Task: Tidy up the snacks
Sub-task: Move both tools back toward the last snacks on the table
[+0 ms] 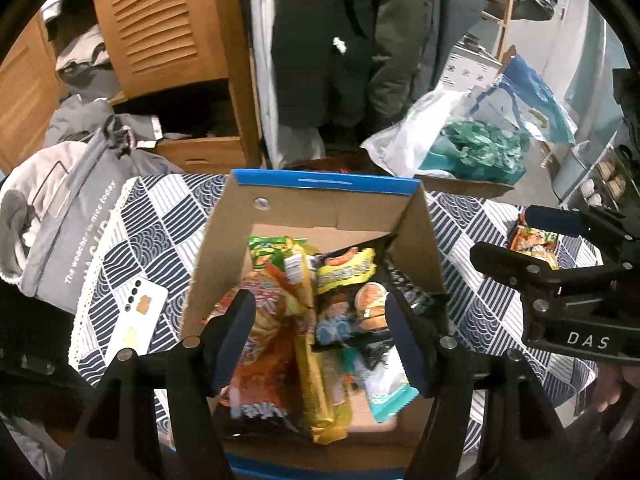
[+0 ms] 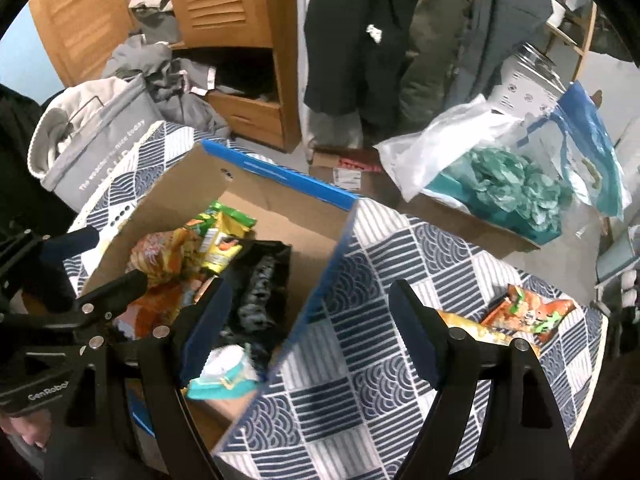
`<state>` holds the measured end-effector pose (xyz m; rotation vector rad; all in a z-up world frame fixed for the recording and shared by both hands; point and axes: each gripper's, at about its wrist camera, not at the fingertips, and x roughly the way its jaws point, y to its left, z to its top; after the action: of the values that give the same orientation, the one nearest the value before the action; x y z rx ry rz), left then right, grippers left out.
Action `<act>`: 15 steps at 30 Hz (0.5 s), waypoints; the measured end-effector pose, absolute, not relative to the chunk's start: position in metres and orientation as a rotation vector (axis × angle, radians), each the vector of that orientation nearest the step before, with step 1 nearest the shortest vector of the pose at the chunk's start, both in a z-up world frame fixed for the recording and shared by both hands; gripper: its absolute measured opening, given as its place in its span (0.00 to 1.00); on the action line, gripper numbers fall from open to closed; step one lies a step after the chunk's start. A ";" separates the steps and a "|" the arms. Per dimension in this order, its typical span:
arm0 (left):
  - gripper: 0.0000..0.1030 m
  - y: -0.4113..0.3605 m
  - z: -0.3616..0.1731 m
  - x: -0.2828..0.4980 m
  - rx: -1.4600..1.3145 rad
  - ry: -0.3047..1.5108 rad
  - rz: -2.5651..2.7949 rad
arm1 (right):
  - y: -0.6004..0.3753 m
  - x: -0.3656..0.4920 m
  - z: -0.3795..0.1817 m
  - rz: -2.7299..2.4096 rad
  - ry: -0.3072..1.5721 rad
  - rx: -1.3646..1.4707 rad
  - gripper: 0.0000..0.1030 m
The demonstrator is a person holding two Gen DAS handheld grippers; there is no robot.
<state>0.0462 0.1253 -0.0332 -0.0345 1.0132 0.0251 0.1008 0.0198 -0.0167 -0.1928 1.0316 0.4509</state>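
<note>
Most snack packets (image 1: 296, 320) already sit in the cardboard box (image 1: 320, 204), frame centre. My left hand-held gripper (image 1: 320, 336) and right hand-held gripper (image 2: 308, 328) both released, empty. Orange packets (image 2: 520, 316) remain on the tabletop (image 2: 380, 360), lower right.

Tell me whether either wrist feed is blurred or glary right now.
Left wrist: snack packets in the cardboard box smear with motion blur, print unreadable. Right wrist: orange packet on the tablecloth soft; white plastic bag bright, slightly washed out. Both show fisheye bending, dark corners.
</note>
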 end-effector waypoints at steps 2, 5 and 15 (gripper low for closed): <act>0.67 0.117 -0.032 0.048 -0.039 1.017 0.010 | 0.013 0.101 -0.016 0.444 1.031 -0.192 0.79; 0.67 0.106 -0.031 0.050 -0.037 1.021 -0.006 | 0.000 0.101 -0.016 0.430 1.027 -0.192 0.79; 0.71 0.054 -0.035 0.057 0.014 1.050 -0.051 | -0.047 0.103 -0.020 0.365 1.030 -0.177 0.79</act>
<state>0.0575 0.0543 -0.0349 0.0145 1.0501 -0.0506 0.1028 -0.0469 -0.0199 -0.1771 1.0305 0.3651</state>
